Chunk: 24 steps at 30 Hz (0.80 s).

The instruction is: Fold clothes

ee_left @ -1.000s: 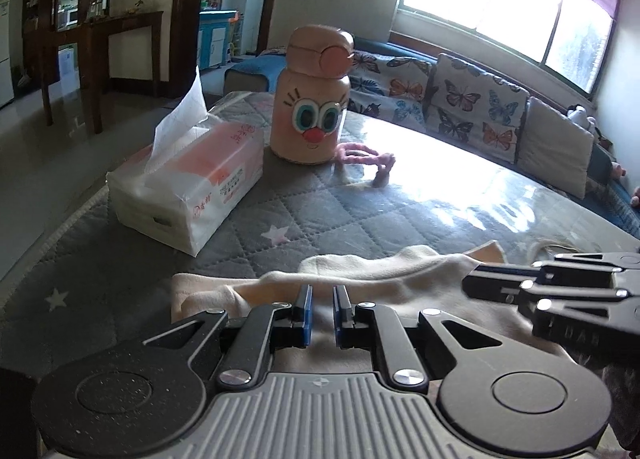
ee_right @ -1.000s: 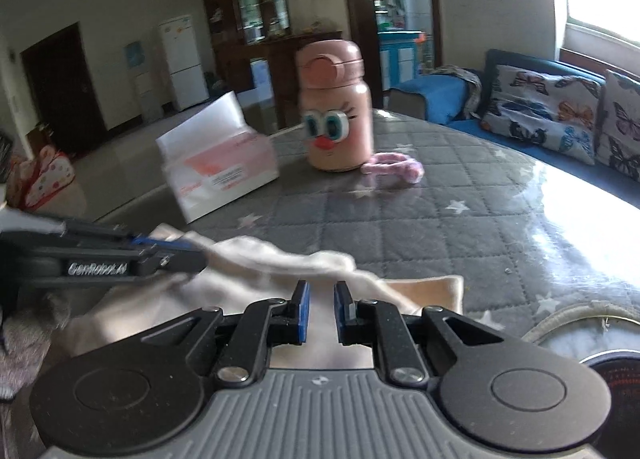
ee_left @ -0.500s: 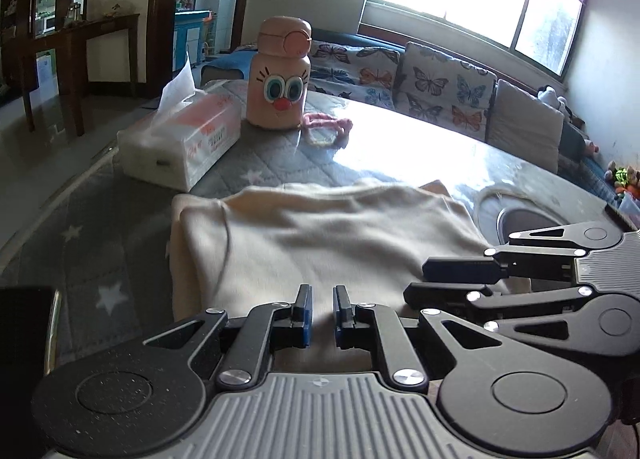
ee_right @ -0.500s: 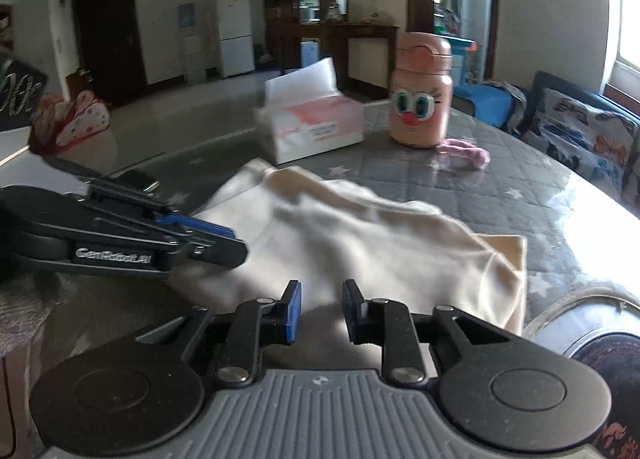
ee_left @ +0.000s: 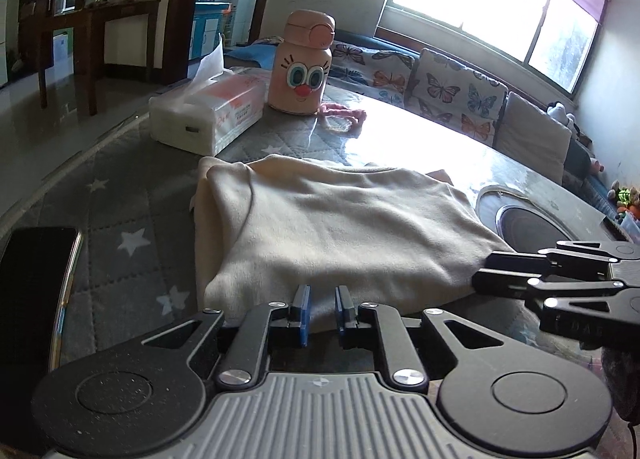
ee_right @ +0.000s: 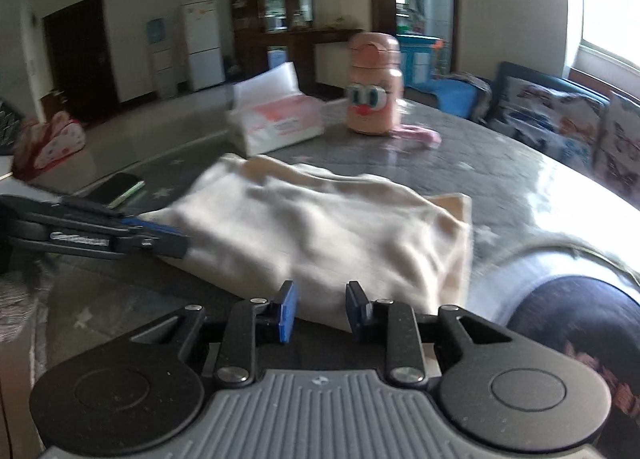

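Both grippers have just pulled back toward the near edge of the tabletop (ee_left: 120, 179), and the cream garment (ee_left: 340, 227) that was bunched up a second ago now lies doubled over into a neat flat rectangle right ahead of them. The left gripper (ee_left: 320, 309) sits at the garment's near hem, its jaws narrow but opening, with the cloth edge lying just ahead of the blue pads and nothing visibly pinched. The right gripper (ee_right: 320, 309), off to the left one's right side, is opening too, a little wider, its pads clear of the fabric at the near right corner. So that reads as a release: the fold has been laid down and let go. Beyond the garment, farther from both grippers, stand the tissue box (ee_left: 208, 115) and the pink cartoon bottle (ee_left: 302, 63), well apart from the cloth. A dark phone (ee_left: 36, 287) lies off to the left gripper's left. From here, I'd guess another fold across, or a smoothing pass, comes next.
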Each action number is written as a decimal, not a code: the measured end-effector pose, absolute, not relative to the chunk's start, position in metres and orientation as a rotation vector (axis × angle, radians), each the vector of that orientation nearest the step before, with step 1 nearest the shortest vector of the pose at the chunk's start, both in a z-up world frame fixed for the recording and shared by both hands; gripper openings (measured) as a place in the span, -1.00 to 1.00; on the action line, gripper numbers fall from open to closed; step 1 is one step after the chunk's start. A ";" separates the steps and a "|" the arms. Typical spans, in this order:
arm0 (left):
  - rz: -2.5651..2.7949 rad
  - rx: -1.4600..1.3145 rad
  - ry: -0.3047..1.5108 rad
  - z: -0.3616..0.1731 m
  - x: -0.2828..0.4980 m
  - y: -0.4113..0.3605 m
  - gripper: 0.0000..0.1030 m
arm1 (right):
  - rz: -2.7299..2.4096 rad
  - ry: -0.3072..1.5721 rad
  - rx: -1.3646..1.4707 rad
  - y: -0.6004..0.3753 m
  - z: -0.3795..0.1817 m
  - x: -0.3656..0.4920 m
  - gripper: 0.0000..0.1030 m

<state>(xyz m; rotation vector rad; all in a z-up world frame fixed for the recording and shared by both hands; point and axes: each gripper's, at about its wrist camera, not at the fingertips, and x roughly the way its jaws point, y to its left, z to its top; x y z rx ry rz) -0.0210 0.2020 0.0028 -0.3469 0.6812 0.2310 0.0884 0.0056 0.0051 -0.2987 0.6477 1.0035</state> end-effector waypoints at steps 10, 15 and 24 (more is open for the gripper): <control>0.253 -0.347 0.688 0.003 -0.031 0.194 -0.10 | 0.926 0.689 -0.214 -0.016 -0.003 0.105 -0.26; 0.268 -0.343 0.689 0.003 -0.037 0.190 0.23 | 0.933 0.677 -0.203 -0.020 0.000 0.100 -0.07; 0.300 -0.318 0.685 0.005 -0.048 0.184 0.82 | 0.938 0.649 -0.202 -0.023 0.004 0.084 0.49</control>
